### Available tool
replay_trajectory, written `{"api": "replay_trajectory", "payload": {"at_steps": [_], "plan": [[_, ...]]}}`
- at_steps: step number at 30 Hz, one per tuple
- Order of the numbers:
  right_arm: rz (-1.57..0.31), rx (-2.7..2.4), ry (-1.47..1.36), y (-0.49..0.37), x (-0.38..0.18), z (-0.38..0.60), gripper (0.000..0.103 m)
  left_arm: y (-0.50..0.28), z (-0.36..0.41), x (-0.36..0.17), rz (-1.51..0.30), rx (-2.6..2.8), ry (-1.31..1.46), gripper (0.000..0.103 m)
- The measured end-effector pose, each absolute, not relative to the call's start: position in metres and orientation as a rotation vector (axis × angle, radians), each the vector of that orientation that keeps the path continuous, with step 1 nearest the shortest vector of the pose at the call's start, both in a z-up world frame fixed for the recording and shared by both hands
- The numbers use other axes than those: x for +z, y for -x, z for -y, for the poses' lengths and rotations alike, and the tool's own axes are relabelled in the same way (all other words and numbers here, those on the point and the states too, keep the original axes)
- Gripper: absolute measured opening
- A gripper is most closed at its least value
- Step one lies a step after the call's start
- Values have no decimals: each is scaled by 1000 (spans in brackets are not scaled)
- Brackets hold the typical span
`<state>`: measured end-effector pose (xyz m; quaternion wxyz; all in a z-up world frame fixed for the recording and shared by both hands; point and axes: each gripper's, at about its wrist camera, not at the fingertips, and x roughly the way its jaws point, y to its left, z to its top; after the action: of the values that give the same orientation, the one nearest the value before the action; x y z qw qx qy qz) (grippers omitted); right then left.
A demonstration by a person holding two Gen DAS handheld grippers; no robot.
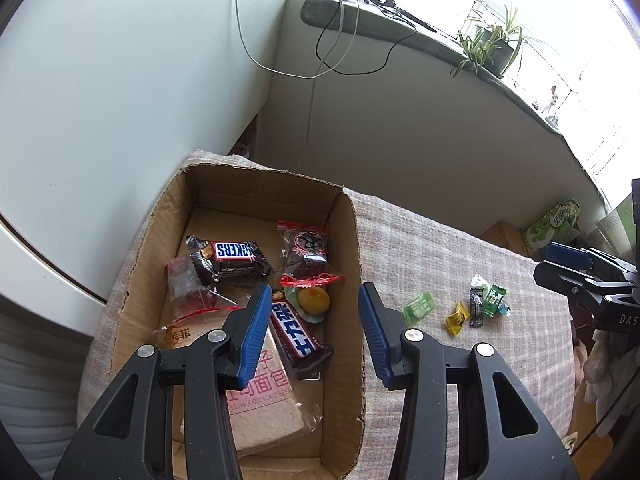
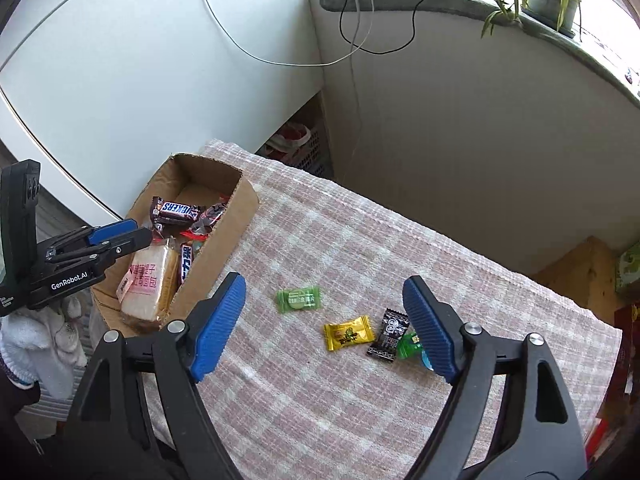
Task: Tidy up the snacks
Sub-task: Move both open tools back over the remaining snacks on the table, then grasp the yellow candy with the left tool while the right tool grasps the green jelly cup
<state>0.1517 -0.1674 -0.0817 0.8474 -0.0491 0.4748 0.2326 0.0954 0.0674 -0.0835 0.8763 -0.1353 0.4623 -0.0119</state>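
We have several wrapped snacks in the brown cardboard box [image 2: 240, 216], left of frame; four small candies [image 2: 299, 299] remain on the checked bench [image 2: 360, 240]. Both jaws open, empty: left gripper [image 1: 312, 334], right gripper [image 2: 326, 328].

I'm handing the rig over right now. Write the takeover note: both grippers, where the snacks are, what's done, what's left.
Left gripper: open, empty, over the cardboard box.
Right gripper: open, empty, above the loose candies on the checked cloth.
In the box: Snickers bar, toast bread pack, another chocolate bar, red-sealed packets.
Still on the cloth: green candy, yellow candy, black sachet, and a small green candy partly hidden behind the right finger.
Left to do: move those into the box.
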Motion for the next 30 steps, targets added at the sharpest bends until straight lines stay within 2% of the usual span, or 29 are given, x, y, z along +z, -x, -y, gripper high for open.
{"api": "replay_trajectory", "payload": {"at_steps": [11, 21, 25, 30], "plan": [[-1052, 347, 45, -135, -105, 255, 86, -99, 9, -89, -999, -214, 176, 44], [-1074, 384, 103, -130, -139, 263, 85, -111, 72, -114, -1067, -356, 50, 44], [-1100, 407, 115, -138, -155, 262, 74, -120, 91, -128, -1099, -391, 12, 43], [-1116, 419, 119, -150, -176, 263, 71, -130, 108, -145, -1128, -411, -37, 41]]}}
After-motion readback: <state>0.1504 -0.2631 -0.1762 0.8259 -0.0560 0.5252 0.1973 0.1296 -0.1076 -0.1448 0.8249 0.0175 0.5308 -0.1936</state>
